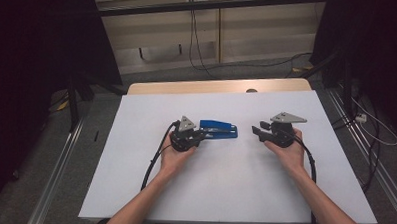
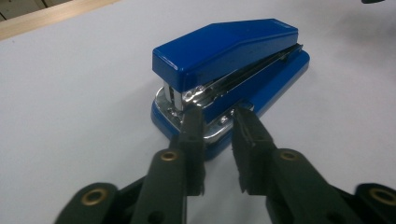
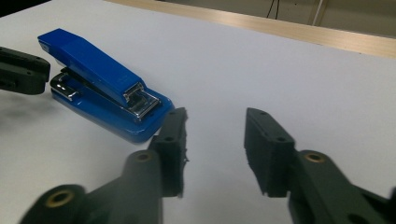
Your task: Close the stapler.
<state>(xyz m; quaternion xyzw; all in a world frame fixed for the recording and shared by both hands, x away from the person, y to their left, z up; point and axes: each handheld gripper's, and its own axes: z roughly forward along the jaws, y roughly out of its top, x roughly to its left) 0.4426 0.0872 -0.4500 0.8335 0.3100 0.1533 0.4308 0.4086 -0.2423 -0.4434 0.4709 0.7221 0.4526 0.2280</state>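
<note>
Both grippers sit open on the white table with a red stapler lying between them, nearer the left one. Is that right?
Not quite: the stapler is blue, not red, as the left gripper view shows plainly. The rest holds: it lies on the white table between the open left gripper and right gripper, nearer the left.

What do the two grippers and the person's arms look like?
Both the left gripper and the right gripper are black, each with a grey three-cornered plate on top and a black cable trailing toward the person. Their fingers are flat black blocks on arms with brass-coloured rivets. The forearms are bare, without sleeves.
</note>
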